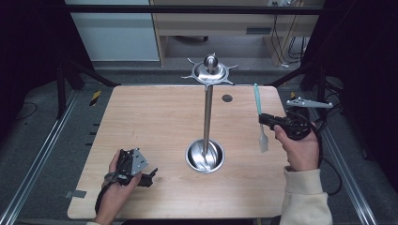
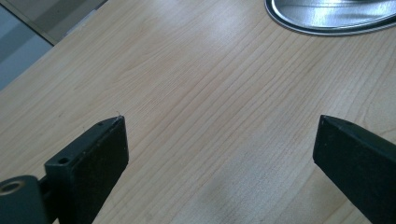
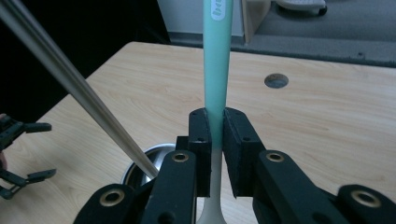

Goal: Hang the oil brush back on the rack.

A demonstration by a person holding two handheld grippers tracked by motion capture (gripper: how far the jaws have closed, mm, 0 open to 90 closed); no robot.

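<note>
My right hand-held gripper (image 3: 215, 135) is clamped on the teal-handled utensil (image 3: 217, 56), its 2 black jaws pressed flat against either side of the handle where teal fades to a pale neck. In the high view the utensil (image 1: 259, 117) hangs upright over the right part of the bench (image 1: 155, 122), its whitish working end pointing down and its teal end up, to the right of the steel stand (image 1: 207, 112) and apart from it. That stand has a round base dish, a tall pole and a crown of hooks at the top, all of them bare. So I judge the pick-up done and the hanging still to do: the utensil has yet to be raised and brought across to a hook. My left hand-held gripper (image 1: 141, 173) rests low near the bench's front-left corner, jaws wide apart with nothing between them but wood grain, the rim of the base dish (image 2: 327, 18) ahead. White lettering sits on the teal handle, cut off by the frame edge and unreadable.
</note>
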